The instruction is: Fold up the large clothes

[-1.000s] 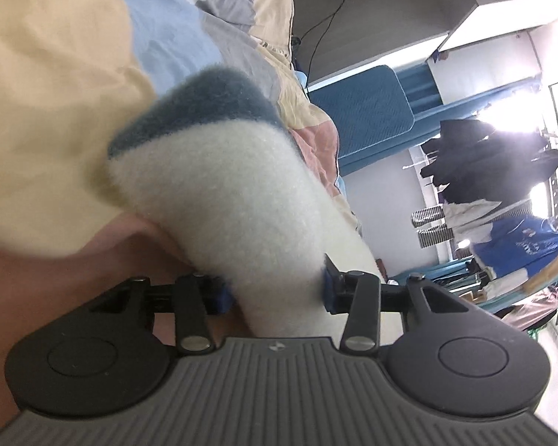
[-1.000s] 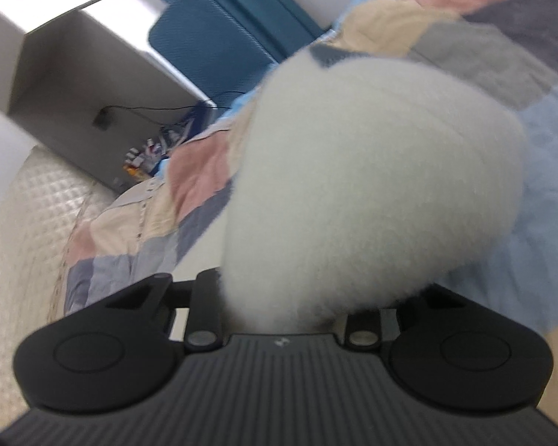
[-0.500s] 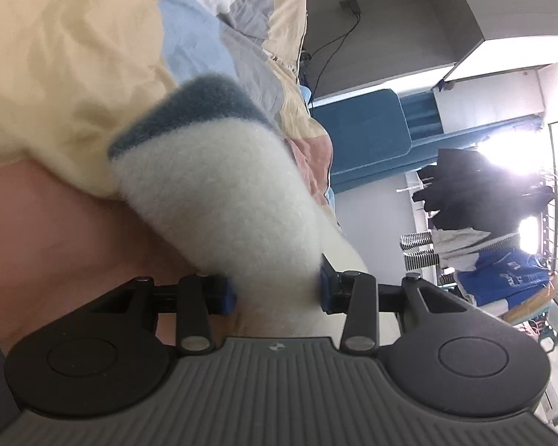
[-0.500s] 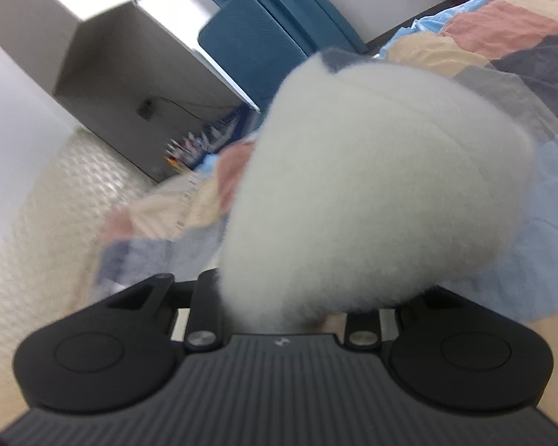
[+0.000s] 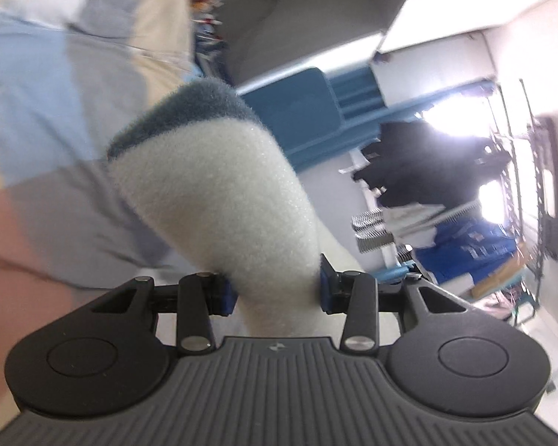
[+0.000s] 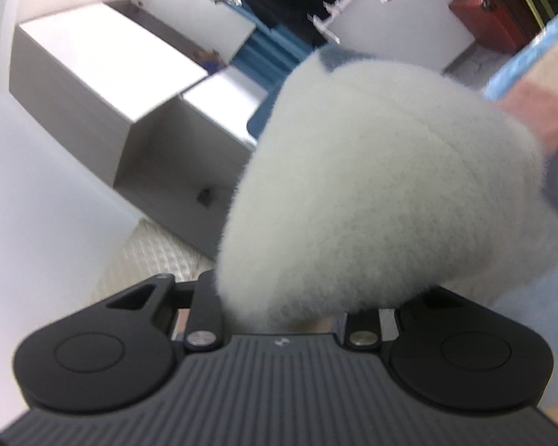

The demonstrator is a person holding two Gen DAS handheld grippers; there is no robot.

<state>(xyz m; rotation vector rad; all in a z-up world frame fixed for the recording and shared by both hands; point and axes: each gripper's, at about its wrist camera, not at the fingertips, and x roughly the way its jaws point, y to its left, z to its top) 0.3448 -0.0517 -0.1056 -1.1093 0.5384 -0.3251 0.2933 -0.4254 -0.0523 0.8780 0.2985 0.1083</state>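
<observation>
A white fleece garment (image 5: 219, 200) with a blue-grey trimmed edge (image 5: 189, 107) fills the middle of the left wrist view. My left gripper (image 5: 277, 291) is shut on it, blue pads pressed into the fleece on both sides. In the right wrist view another bunched part of the same white fleece (image 6: 383, 193) bulges out in front of the camera. My right gripper (image 6: 282, 319) is shut on it, and the fabric hides the fingertips. Both grippers hold the garment lifted off the patchwork bedspread (image 5: 55, 119).
The patchwork bedspread also shows at the right edge of the right wrist view (image 6: 539, 111). A white and grey cabinet (image 6: 130, 104) and a blue chair (image 5: 297, 104) stand beside the bed. A rack of hanging clothes (image 5: 427, 171) stands further back.
Both grippers have lifted and swung away from the bed with the fleece still held. The bedspread has slid out of most of both views and the room now fills the background.
</observation>
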